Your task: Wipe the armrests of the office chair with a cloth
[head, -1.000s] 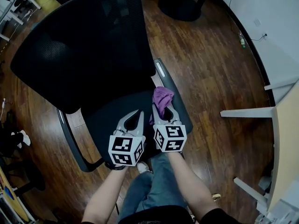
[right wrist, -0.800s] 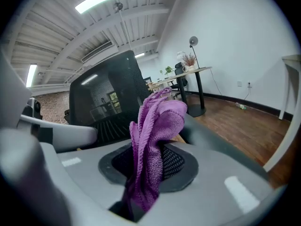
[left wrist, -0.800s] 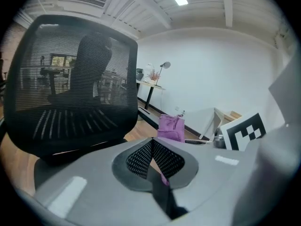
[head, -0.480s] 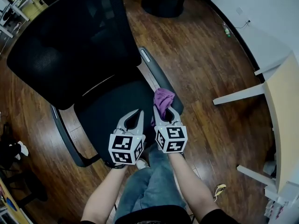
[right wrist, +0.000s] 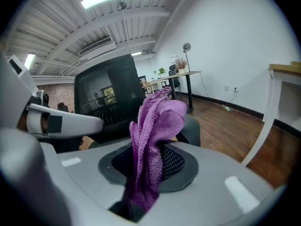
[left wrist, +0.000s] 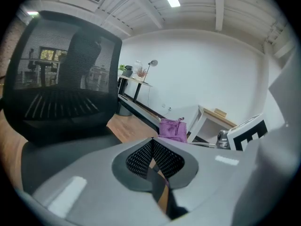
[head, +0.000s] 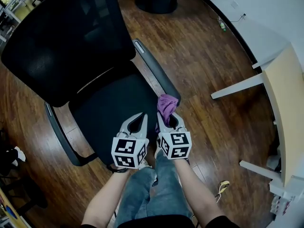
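Note:
The black office chair has a mesh back (head: 61,42) and a dark seat (head: 109,113). Its right armrest (head: 152,68) runs toward me; its left armrest (head: 59,134) is on the other side. A purple cloth (head: 166,106) sticks up from my right gripper (head: 165,115), which is shut on it, just inside the right armrest's near end. In the right gripper view the cloth (right wrist: 153,135) fills the shut jaws. Beside it, my left gripper (head: 139,117) hovers over the seat's front, shut and empty; its tips (left wrist: 151,140) meet.
A wooden desk with white legs (head: 280,94) stands to the right. A round black pedestal base (head: 154,1) sits on the wood floor beyond the chair. The person's legs in jeans (head: 156,189) are below the grippers. A small yellow thing (head: 222,186) lies on the floor.
The chair has shifted up and left in the head view. Both grippers now sit nearer the seat's front edge, and the cloth has come back along the right armrest to its near end.

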The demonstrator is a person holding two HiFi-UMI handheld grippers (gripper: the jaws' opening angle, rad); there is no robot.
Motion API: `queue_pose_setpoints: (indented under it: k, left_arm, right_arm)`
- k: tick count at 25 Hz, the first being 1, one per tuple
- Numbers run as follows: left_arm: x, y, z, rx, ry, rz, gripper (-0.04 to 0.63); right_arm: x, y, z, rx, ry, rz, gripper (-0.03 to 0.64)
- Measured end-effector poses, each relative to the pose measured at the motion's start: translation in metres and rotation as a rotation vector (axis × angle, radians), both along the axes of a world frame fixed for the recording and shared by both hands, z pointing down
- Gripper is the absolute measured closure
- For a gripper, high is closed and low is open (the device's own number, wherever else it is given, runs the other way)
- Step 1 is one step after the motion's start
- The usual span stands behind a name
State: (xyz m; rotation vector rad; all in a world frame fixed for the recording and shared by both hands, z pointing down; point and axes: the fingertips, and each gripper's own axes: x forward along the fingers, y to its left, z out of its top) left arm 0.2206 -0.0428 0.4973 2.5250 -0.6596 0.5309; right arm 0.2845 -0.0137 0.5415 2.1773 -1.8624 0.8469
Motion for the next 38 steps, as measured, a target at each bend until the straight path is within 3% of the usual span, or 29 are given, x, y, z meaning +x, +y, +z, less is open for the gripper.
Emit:
queue_pose_setpoints:
  k: [15,21,25,31,38]
  left_arm:
    - [0.019,0.014,0.080,0.019,-0.007,0.005,0.591]
    - [0.004,0.020,0.091,0.027,-0.025,-0.004,0.591]
    - [-0.019,0.023,0.057,0.030,-0.014,-0.043,0.591]
    - [-0.059,0.040,-0.026,0.034,0.007,-0.100,0.591]
    - [-0.100,0.050,-0.115,0.110,0.072,-0.201,0.591]
  right_arm:
    - [0.009,0.026,0.101,-0.035,-0.020,-0.017,0.522]
    - [-0.003,0.033,0.114,-0.050,-0.015,-0.047,0.522]
    - [-0.016,0.032,0.066,-0.022,0.006,-0.079,0.522]
    - [-0.063,0.034,-0.055,0.057,0.047,-0.174,0.523]
    - [-0.118,0.035,-0.163,0.182,0.095,-0.296,0.522]
